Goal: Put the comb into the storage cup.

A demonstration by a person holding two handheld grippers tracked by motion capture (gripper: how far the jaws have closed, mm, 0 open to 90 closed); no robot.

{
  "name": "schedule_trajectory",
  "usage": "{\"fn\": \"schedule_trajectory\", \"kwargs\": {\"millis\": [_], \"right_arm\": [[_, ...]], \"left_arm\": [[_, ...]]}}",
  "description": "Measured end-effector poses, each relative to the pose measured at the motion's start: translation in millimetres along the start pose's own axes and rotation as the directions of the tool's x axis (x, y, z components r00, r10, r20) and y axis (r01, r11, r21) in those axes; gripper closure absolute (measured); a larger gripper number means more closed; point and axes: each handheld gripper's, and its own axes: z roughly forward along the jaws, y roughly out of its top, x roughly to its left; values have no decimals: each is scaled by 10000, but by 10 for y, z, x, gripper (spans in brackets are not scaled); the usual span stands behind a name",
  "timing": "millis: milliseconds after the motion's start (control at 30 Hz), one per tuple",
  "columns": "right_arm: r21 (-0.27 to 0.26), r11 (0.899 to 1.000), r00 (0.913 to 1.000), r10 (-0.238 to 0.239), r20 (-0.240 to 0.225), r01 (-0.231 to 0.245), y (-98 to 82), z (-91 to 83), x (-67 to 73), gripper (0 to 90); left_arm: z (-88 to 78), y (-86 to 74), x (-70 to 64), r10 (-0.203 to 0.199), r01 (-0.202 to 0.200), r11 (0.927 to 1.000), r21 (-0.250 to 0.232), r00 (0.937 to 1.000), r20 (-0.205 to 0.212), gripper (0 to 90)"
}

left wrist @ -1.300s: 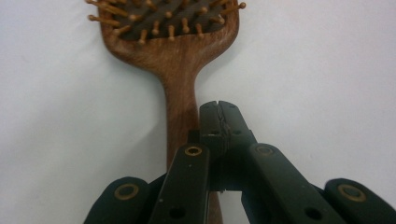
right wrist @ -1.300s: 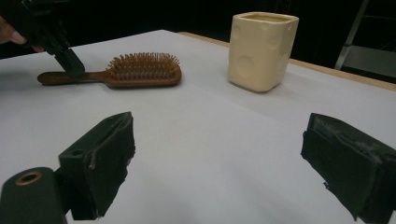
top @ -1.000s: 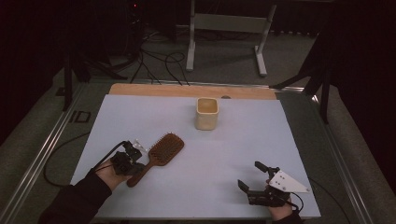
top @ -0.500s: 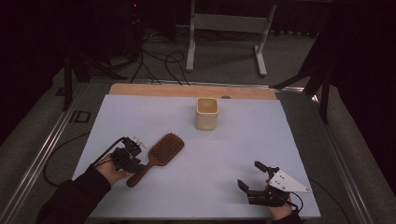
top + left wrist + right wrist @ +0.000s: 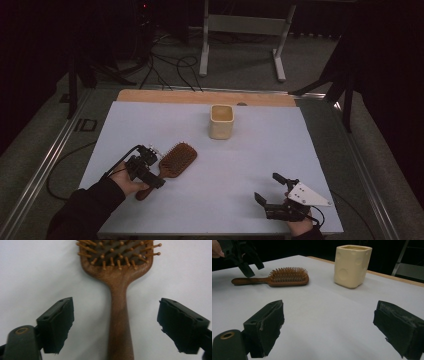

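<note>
A wooden hairbrush (image 5: 175, 159) lies bristles up on the white table sheet (image 5: 260, 150), its handle pointing toward the person. My left gripper (image 5: 151, 176) hovers over that handle. In the left gripper view the handle (image 5: 119, 322) runs between the pads of the left gripper (image 5: 115, 303) with a gap on each side. These jaws have just been opening and stand open. A cream square cup (image 5: 221, 121) stands upright at the back middle. My right gripper (image 5: 274, 192) rests open near the front right, nothing between its pads. The right gripper view shows the brush (image 5: 284, 277), cup (image 5: 352, 265) and left gripper (image 5: 244, 257).
A wooden strip (image 5: 200, 96) borders the table's far edge. Metal rails (image 5: 50, 160) run along both sides. Cables and a metal stand (image 5: 240, 30) sit on the floor behind the table. A cable trails from the left gripper off the left edge.
The left gripper's jaws have spread apart over the brush handle. The brush lies where it was and the right gripper has not moved.
</note>
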Motion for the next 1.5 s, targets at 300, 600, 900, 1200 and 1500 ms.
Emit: {"fn": "schedule_trajectory", "kwargs": {"millis": [300, 600, 900, 1200, 1500], "right_arm": [[7, 10000, 10000, 7, -13, -7, 1, 1, 4, 92], [10, 10000, 10000, 4, -8, -4, 2, -1, 5, 92], [-4, 10000, 10000, -17, -7, 17, 1, -1, 0, 92], [-11, 10000, 10000, -14, 11, 14, 1, -3, -1, 92], [5, 10000, 10000, -26, 6, 26, 3, -1, 6, 92]], "left_arm": [[91, 84, 5, -12, 9, 9995, 302, 9999, 107, 3], [172, 148, 32, 113, -131, 9979, 640, 9995, 285, 4], [216, 205, 43, 136, -169, 9971, 746, 9989, 443, 117], [238, 201, 41, 96, -113, 9971, 752, 9997, 228, 260], [263, 188, 34, 211, -215, 9966, 798, 9998, 52, 515]]}}
